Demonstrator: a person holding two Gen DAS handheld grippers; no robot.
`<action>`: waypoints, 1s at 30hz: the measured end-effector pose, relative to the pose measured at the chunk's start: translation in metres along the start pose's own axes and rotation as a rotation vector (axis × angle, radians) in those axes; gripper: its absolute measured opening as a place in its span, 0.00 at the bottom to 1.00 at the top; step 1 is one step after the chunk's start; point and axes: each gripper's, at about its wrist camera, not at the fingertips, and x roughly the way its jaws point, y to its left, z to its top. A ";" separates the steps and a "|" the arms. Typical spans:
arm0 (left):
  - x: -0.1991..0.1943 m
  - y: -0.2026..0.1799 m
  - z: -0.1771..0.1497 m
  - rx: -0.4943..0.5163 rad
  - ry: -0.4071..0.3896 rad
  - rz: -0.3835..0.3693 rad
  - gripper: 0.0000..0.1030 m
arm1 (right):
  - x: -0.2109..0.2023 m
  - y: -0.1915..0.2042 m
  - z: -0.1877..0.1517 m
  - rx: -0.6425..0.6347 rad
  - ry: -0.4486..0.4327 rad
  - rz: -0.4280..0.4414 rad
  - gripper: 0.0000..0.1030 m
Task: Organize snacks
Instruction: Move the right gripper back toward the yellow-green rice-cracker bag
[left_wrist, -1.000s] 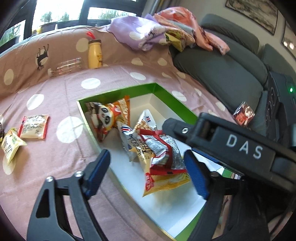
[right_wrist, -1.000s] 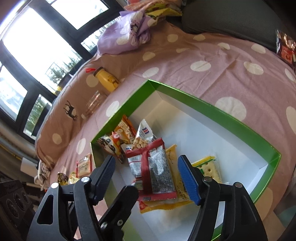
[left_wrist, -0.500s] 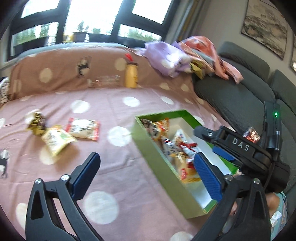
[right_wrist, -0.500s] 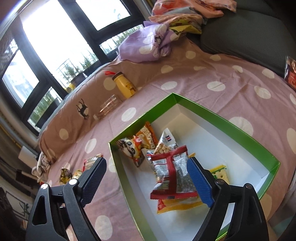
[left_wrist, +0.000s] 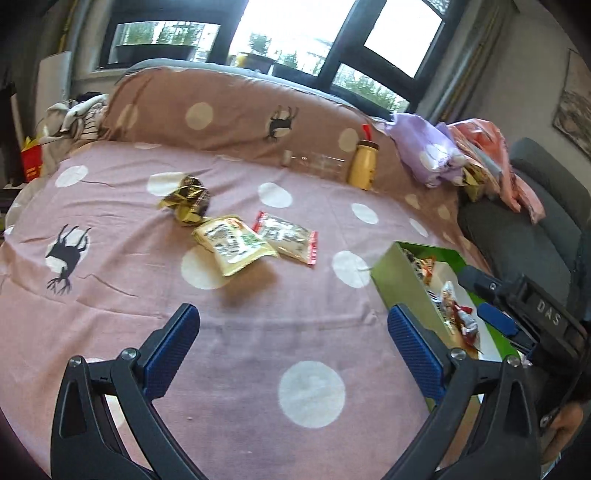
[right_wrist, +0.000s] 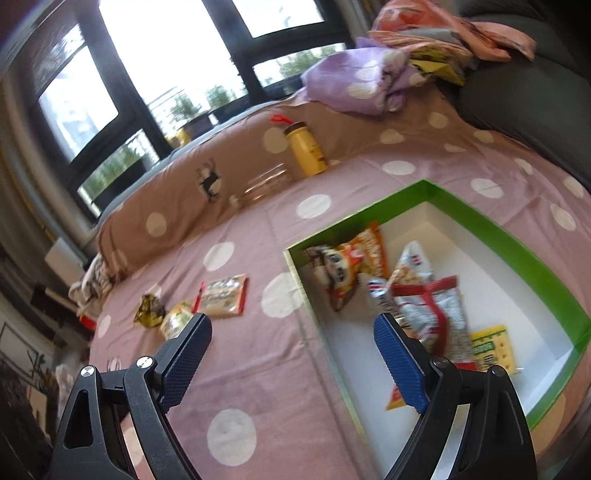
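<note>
We judge the job over half done: about five snack packets already lie in the green box (right_wrist: 476, 218), though they overlap and the count is unsure. Three are left out on the spotted cover (left_wrist: 258, 332): a gold crumpled packet (left_wrist: 188, 199), a yellow-green packet (left_wrist: 232, 245) and a clear red-edged packet (left_wrist: 286, 236). Our left tongs (left_wrist: 291, 347) and right tongs (right_wrist: 291, 354) both gape wide, holding nothing.

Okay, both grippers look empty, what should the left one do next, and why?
Probably reach the open left gripper forward to the yellow-green packet: it lies loose on the cloth outside the green box, nearest of three packets ahead.
</note>
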 end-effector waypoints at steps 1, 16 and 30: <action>-0.001 0.003 0.000 0.000 -0.001 0.015 0.99 | 0.001 0.005 -0.002 -0.013 0.002 0.002 0.87; -0.008 0.047 0.006 -0.083 0.004 0.173 0.99 | 0.015 0.028 -0.015 -0.054 0.033 0.023 0.87; -0.008 0.090 0.009 -0.174 0.037 0.306 0.99 | 0.085 0.107 0.004 -0.191 0.301 0.172 0.87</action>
